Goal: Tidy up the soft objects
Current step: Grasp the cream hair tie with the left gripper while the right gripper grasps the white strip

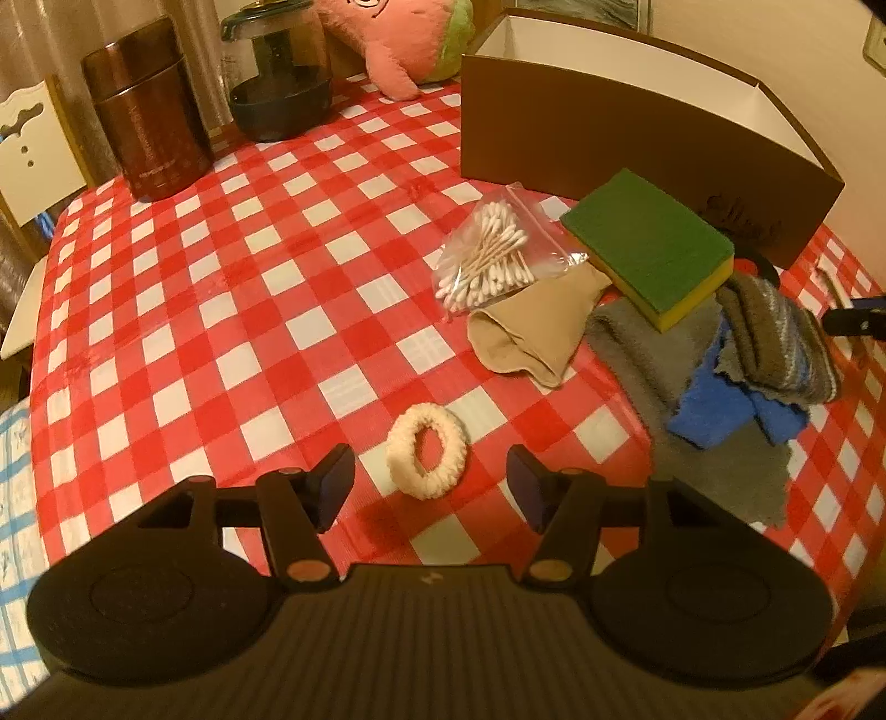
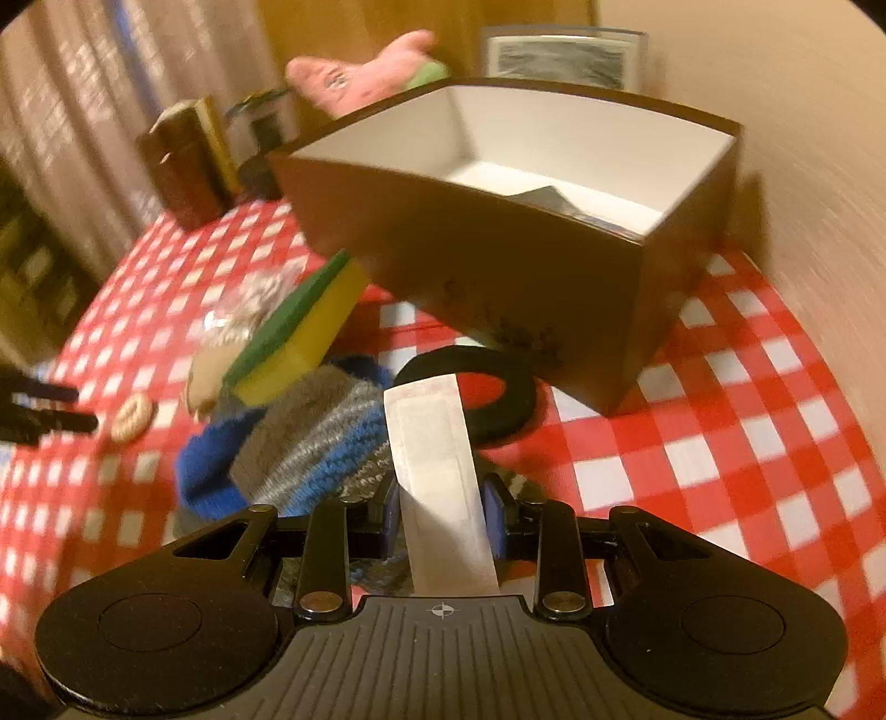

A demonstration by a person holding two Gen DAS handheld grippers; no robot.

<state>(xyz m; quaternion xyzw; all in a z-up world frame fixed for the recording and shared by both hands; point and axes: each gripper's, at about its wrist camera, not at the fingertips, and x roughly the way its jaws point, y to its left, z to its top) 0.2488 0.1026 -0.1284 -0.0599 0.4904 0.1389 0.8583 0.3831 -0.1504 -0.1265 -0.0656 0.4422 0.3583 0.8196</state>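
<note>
A cream scrunchie (image 1: 426,457) lies on the red-checked tablecloth (image 1: 249,288), just ahead of and between the fingers of my left gripper (image 1: 431,482), which is open and holds nothing. My right gripper (image 2: 443,509) is shut on a flat white strip (image 2: 434,443) that sticks up between its pads. Beyond it stands the open brown box (image 2: 498,249) with a white inside and something dark on its floor. A pile sits in front of the box: a green-yellow sponge (image 1: 648,249), a striped knitted sock (image 1: 775,338), blue cloth (image 1: 714,410), grey cloth (image 1: 653,354), a beige stocking (image 1: 531,332).
A bag of cotton swabs (image 1: 493,255) lies left of the sponge. A black ring (image 2: 498,404) rests by the box's near wall. At the far edge stand a brown canister (image 1: 149,111), a glass jar (image 1: 277,83) and a pink plush toy (image 1: 398,39).
</note>
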